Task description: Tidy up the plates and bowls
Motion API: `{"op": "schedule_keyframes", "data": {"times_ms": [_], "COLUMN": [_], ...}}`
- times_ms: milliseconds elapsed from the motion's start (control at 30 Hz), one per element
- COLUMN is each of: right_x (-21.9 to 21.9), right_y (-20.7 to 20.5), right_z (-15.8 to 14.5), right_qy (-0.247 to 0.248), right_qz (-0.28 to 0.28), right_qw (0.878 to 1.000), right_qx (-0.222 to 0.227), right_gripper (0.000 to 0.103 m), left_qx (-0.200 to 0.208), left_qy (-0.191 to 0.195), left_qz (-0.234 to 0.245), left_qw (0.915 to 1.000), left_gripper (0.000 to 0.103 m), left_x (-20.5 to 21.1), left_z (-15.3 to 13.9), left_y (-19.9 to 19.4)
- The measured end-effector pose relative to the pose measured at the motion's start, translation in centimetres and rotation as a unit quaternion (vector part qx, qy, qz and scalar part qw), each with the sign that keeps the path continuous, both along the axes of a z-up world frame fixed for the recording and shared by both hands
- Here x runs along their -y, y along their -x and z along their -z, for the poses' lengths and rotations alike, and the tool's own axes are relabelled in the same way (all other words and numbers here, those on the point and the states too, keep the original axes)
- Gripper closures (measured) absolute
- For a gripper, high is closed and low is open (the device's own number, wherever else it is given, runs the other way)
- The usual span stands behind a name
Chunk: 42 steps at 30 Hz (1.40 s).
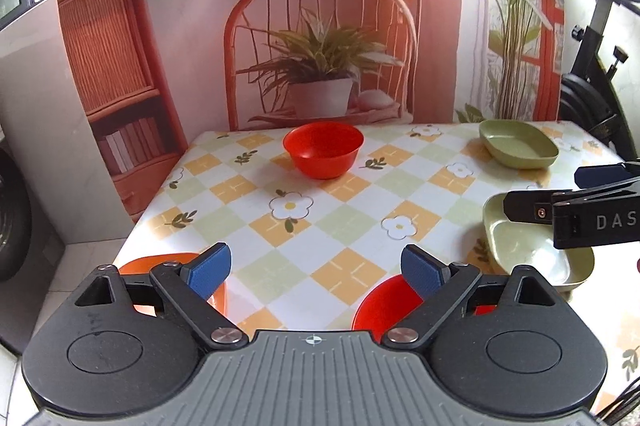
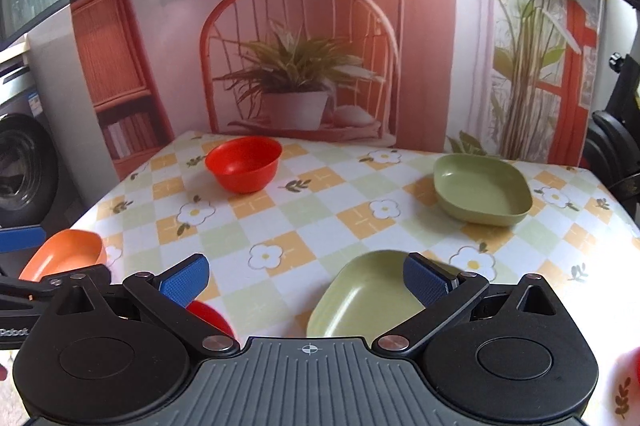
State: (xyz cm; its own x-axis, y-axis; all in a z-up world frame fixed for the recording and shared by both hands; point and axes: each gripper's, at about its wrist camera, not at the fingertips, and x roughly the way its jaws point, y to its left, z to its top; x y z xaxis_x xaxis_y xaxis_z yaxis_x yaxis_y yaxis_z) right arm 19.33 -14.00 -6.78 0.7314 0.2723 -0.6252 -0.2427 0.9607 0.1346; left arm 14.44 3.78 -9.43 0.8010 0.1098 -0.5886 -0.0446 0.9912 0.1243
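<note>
While both grippers hover with fingers spread and empty, dishes sit scattered on the checked tablecloth (image 2: 320,226).
A red bowl (image 1: 323,149) stands far-centre and a green dish (image 2: 482,189) far-right; near the left gripper (image 1: 316,272) lie an orange plate (image 1: 172,262) and another red bowl (image 1: 384,306), and a second green dish (image 2: 368,296) lies under the right gripper (image 2: 306,280).

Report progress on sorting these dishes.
Nothing looks stacked yet. Both tongs, left and right, are open and empty. Still scattered: far red bowl, near red bowl, orange dish, far green dish, near green dish.
</note>
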Motion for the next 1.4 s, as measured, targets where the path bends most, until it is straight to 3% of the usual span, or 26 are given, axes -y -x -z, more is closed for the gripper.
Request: {"op": "schedule_keyframes", "data": {"times_ms": [167,267,367,433,567,700,1000,1133,1400], "right_x": [0.1,0.2,0.0,-0.5,-1.9,-2.8,-2.6,-2.4,-1.9], "right_y": [0.0,-0.1,0.0,0.3,1.0,1.3,1.2,1.2,1.7], "right_z": [1.0,1.4,1.9,2.5,3.4,3.8,4.7,5.0,4.0], "right_qy": [-0.010,-0.012,-0.015,-0.008,-0.001,0.003,-0.007,-0.016,-0.022], "right_qz": [-0.019,-0.029,-0.041,-0.056,-0.092,-0.113,-0.117,-0.116,-0.106], "right_qw": [1.000,0.999,0.998,0.997,0.993,0.990,0.986,0.984,0.987], "right_qx": [-0.019,-0.029,-0.043,-0.051,-0.069,-0.081,-0.120,-0.134,-0.120], "right_gripper": [0.006,0.024,0.033,0.040,0.049,0.057,0.075,0.091,0.092], "left_qx": [-0.032,-0.046,-0.062,-0.080,-0.116,-0.133,-0.137,-0.134,-0.117], "left_qy": [0.046,0.063,0.080,0.103,0.097,0.118,0.145,0.155,0.155], "left_qz": [-0.020,-0.002,-0.008,-0.007,0.001,0.009,0.011,0.011,0.016], "left_qw": [0.9982,0.9970,0.9948,0.9914,0.9884,0.9841,0.9798,0.9787,0.9809], "left_gripper": [0.011,0.032,0.035,0.043,0.052,0.061,0.083,0.087,0.088], "left_x": [-1.2,-1.4,-1.7,-1.9,-1.3,-1.2,-1.1,-1.0,-0.8], "left_z": [1.4,2.0,2.7,3.4,4.6,5.4,5.8,5.7,4.8], "left_y": [0.0,0.0,-0.1,-0.2,-0.4,-0.3,0.1,0.3,0.8]}}
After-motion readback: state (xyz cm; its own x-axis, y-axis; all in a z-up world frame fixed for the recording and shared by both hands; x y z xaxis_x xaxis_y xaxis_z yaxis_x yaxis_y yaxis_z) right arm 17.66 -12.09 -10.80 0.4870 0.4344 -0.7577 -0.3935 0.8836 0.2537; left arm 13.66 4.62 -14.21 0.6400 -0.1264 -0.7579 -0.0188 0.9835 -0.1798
